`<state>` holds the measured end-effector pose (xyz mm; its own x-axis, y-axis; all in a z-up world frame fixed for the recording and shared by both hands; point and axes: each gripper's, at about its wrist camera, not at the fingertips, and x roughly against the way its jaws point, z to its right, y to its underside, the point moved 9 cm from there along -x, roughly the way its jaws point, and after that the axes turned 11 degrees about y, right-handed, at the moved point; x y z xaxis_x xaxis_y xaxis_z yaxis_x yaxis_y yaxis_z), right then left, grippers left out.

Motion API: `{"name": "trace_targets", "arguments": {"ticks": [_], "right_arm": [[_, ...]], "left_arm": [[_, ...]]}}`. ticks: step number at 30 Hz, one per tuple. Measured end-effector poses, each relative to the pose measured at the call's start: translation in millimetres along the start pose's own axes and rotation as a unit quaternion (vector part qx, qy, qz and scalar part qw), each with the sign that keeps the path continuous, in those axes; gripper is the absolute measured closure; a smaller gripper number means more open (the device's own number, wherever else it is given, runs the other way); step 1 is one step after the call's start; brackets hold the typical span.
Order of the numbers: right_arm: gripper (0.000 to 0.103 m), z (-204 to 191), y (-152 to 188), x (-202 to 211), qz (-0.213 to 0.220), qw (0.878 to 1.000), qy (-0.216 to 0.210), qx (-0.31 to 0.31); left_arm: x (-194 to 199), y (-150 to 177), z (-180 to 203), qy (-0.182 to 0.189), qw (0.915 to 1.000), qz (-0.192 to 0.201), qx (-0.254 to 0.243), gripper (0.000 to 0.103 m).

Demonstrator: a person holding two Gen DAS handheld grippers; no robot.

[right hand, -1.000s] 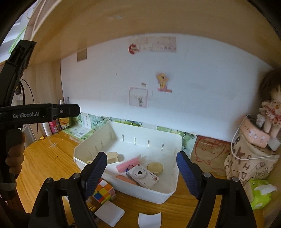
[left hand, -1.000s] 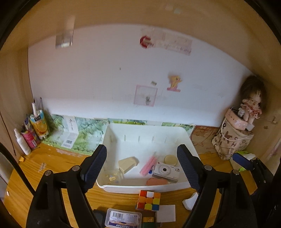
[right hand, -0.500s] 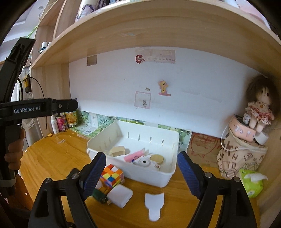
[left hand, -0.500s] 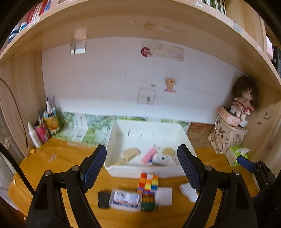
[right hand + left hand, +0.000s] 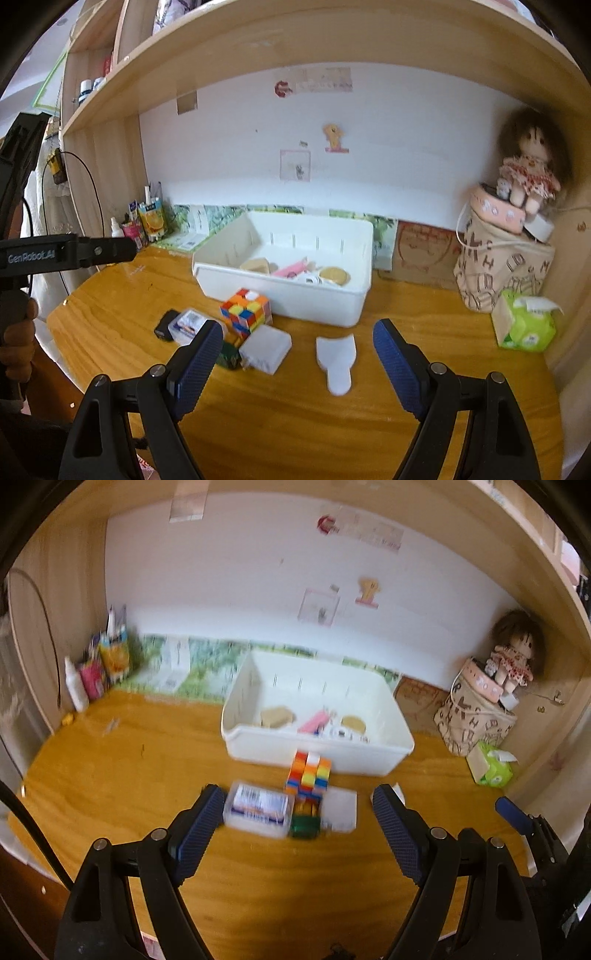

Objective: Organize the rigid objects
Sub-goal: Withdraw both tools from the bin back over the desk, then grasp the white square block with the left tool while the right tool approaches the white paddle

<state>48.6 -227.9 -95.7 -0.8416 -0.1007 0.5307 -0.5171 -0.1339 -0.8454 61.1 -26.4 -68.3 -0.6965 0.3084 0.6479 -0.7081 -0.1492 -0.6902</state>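
Note:
A white bin (image 5: 369,764) (image 5: 343,310) stands on the wooden desk and holds a beige block, a pink stick, a small camera and a round tan disc. In front of it lie a colour cube (image 5: 309,771) (image 5: 246,312), a clear labelled box (image 5: 257,808) (image 5: 186,323), a green block (image 5: 303,823), a white square case (image 5: 266,349) and a white flat scoop-shaped piece (image 5: 338,360). My left gripper (image 5: 299,834) is open and empty, hovering short of these items. My right gripper (image 5: 298,363) is open and empty too, near the white case and scoop piece.
Bottles and a juice carton (image 5: 149,219) crowd the back left corner. A patterned bag (image 5: 498,273) with a doll (image 5: 528,173) on top stands at the right, a green tissue pack (image 5: 526,325) before it. A shelf board (image 5: 295,40) hangs overhead. A hand (image 5: 16,343) holds the left gripper's handle.
Both grippers have pulled back from the bin and dipped, so the cube, labelled box and white pieces in front of it now show in full. Jaws stayed open.

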Motion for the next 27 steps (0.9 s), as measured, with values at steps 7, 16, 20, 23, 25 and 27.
{"name": "trace_targets", "arguments": {"ticks": [7,16,20,23,25,27], "right_arm": [[0.019,-1.2,22.2,-8.1,-0.034,0.999,0.003,0.008],[0.019,-1.0,40.7,-39.9,-0.089,0.996,0.002,0.019],[0.019,2.5,46.6,-59.0,-0.112,0.993,0.007,0.021],[0.019,6.9,51.6,-73.4,-0.133,0.991,0.007,0.02],[0.019,10.7,53.7,-83.7,-0.147,0.989,0.008,0.019],[0.019,13.6,54.8,-91.3,-0.156,0.988,0.006,0.016]], "left_arm": [[-12.3,23.4,-6.3,0.006,0.9983,-0.051,0.029,0.018],[-50.0,43.3,-1.3,0.027,0.9898,-0.13,0.052,0.018],[-69.6,48.7,-0.4,0.036,0.9839,-0.165,0.059,0.018],[-84.6,51.1,0.4,0.042,0.9787,-0.189,0.069,0.018],[-95.3,52.1,2.1,0.044,0.9748,-0.206,0.074,0.018],[-105.4,52.3,3.9,0.046,0.9714,-0.221,0.075,0.018]]}}
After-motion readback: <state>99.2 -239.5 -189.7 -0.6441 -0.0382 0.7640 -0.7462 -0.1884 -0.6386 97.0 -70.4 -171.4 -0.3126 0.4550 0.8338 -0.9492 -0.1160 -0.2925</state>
